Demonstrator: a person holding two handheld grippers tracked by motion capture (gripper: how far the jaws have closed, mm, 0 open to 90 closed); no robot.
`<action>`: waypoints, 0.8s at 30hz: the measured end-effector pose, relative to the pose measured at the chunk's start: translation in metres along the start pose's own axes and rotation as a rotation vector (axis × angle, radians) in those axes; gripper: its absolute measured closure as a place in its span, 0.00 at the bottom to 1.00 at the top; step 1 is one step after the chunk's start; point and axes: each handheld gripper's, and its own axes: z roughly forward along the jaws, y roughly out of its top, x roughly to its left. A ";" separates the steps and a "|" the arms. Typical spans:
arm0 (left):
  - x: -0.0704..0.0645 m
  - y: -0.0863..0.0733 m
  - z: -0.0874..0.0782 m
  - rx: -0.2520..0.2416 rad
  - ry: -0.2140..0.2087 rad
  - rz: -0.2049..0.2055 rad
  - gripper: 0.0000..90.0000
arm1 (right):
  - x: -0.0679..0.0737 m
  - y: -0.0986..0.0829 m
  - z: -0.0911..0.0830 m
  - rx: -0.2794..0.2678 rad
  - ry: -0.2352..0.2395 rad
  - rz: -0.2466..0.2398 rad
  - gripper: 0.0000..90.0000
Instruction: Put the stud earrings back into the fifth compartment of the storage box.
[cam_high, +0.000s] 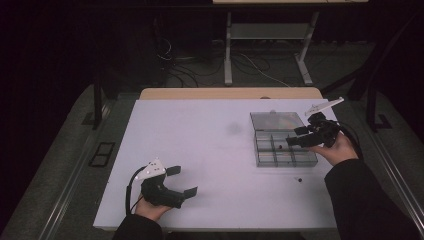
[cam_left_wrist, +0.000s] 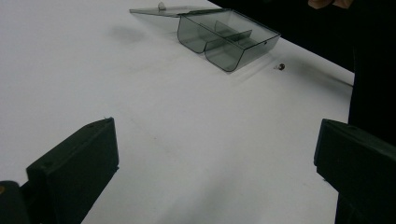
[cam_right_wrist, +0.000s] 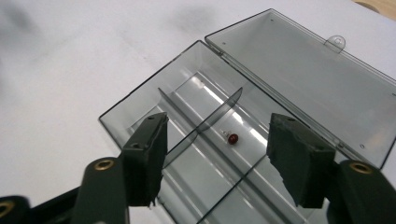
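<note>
A clear grey compartment box (cam_high: 265, 161) lies on the right half of the white table (cam_high: 200, 140), its lid (cam_high: 277, 120) folded flat behind it. A small red bead-like piece (cam_right_wrist: 232, 138) rests in one compartment, also visible as a dot (cam_high: 280, 147) from above. My right gripper (cam_high: 296, 137) hovers over the box (cam_right_wrist: 140, 100) with jaws open on either side of a divider, the red piece below and between them. Another tiny dark piece (cam_high: 300, 179) lies on the table in front of the box. My left gripper (cam_high: 183, 181) is open and empty near the front left, facing the box (cam_left_wrist: 229, 39).
A wooden strip (cam_high: 230, 93) runs along the table's far edge. Beyond it stand the legs of another table (cam_high: 227, 50) with cables on the dark floor. A dark sleeve (cam_high: 365, 200) occupies the front right corner. The loose piece (cam_left_wrist: 281, 67) lies near that sleeve.
</note>
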 end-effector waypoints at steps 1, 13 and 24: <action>0.000 0.000 0.000 0.000 0.000 0.001 0.00 | 0.001 -0.001 -0.002 -0.001 -0.001 0.001 0.40; 0.000 0.000 0.000 0.000 0.002 0.002 0.00 | 0.021 -0.020 -0.028 -0.017 0.007 0.013 0.12; 0.000 0.000 0.000 0.005 0.003 0.008 0.00 | 0.041 -0.048 -0.032 -0.003 0.031 -0.010 0.00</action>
